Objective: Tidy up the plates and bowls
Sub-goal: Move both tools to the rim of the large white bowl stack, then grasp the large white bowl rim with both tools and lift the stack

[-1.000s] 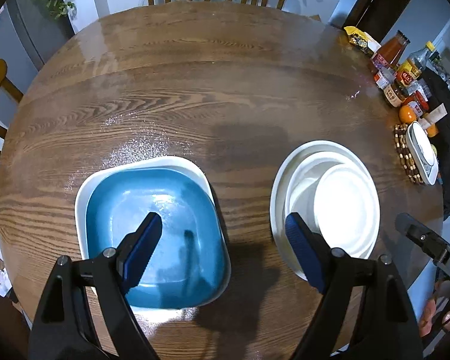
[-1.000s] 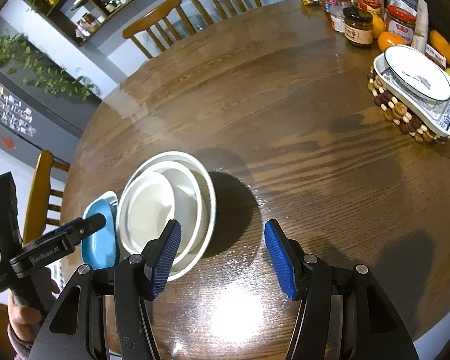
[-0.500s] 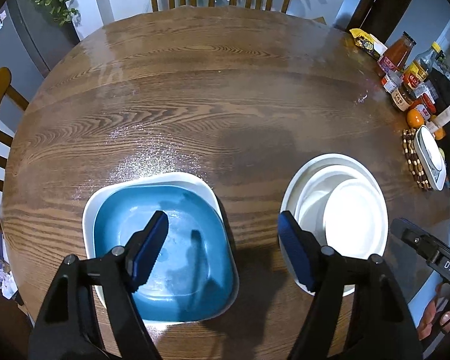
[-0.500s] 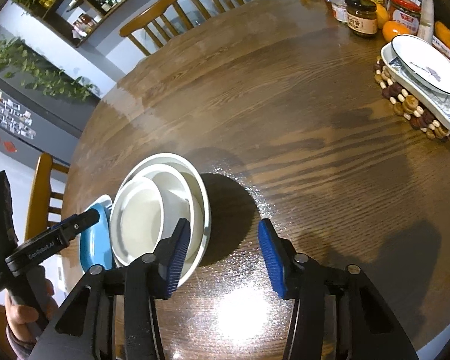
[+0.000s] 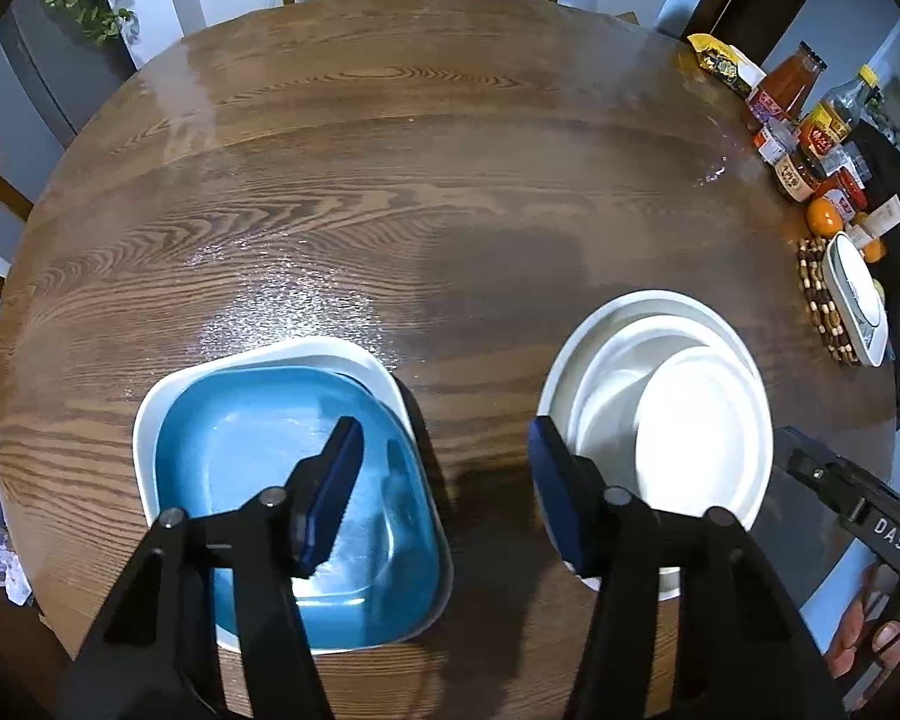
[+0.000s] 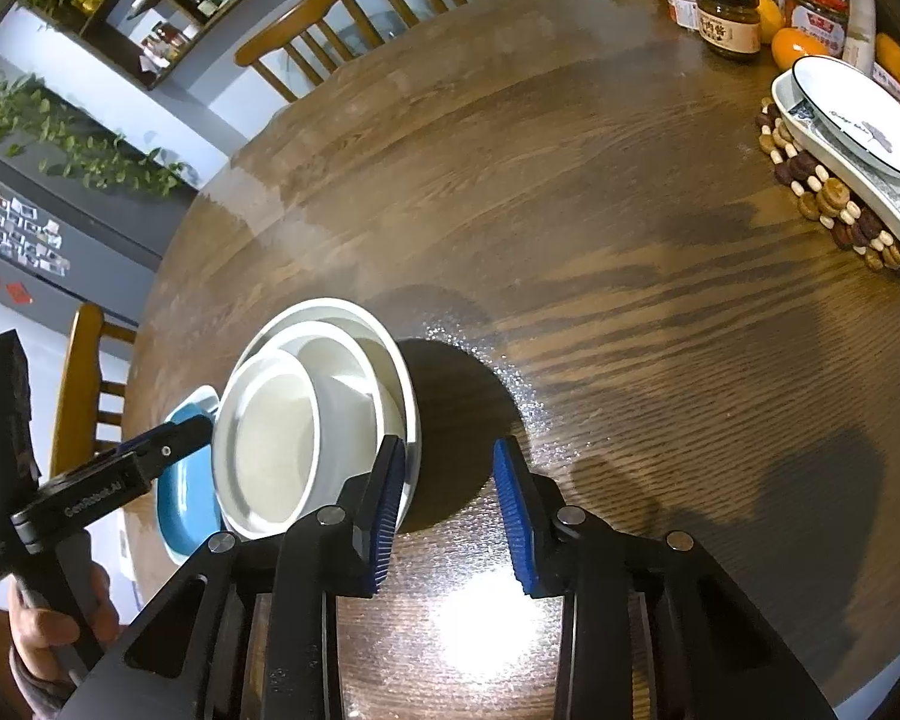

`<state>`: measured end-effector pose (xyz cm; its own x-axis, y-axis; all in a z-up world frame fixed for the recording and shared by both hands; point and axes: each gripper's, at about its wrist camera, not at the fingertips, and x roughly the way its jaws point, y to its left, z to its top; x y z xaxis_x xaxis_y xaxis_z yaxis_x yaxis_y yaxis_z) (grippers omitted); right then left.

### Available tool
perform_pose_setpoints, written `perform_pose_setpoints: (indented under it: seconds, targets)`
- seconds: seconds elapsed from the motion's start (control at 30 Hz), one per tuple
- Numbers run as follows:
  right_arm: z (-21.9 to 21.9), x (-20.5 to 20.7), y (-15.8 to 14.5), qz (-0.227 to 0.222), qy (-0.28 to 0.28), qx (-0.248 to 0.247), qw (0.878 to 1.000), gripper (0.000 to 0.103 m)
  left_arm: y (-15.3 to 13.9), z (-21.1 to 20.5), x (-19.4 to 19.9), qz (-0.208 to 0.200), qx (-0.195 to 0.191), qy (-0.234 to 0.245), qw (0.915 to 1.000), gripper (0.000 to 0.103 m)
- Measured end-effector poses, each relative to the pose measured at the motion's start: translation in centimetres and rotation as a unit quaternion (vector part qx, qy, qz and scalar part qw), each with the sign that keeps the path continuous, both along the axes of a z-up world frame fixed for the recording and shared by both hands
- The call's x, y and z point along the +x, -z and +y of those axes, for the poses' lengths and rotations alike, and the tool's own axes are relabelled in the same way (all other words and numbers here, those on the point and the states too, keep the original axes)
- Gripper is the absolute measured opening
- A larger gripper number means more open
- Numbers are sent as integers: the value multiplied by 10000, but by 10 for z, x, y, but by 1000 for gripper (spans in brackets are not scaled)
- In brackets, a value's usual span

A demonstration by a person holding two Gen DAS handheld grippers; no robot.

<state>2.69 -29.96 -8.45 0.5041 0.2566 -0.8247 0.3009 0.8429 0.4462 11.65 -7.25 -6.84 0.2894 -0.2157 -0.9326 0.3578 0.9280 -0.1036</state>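
Both grippers' fingers closing on nothing above the desk: left gripper between blue plate at 9 o'clock and white bowls at 3; right gripper beside bowls

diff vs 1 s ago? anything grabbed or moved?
Both pairs of jaws are closing, much narrower than before, with nothing between them. The left gripper hangs above the gap between the blue square dish and the white bowl stack; the right gripper is beside that stack. Nothing grabbed; dishes unmoved.
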Motion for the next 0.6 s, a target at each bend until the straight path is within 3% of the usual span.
perform_pose_setpoints:
  seconds: [0.6]
  targets:
    - [3,6,12,127,-26,207,9997,31,14,-20,2,97,268,215,9994,51]
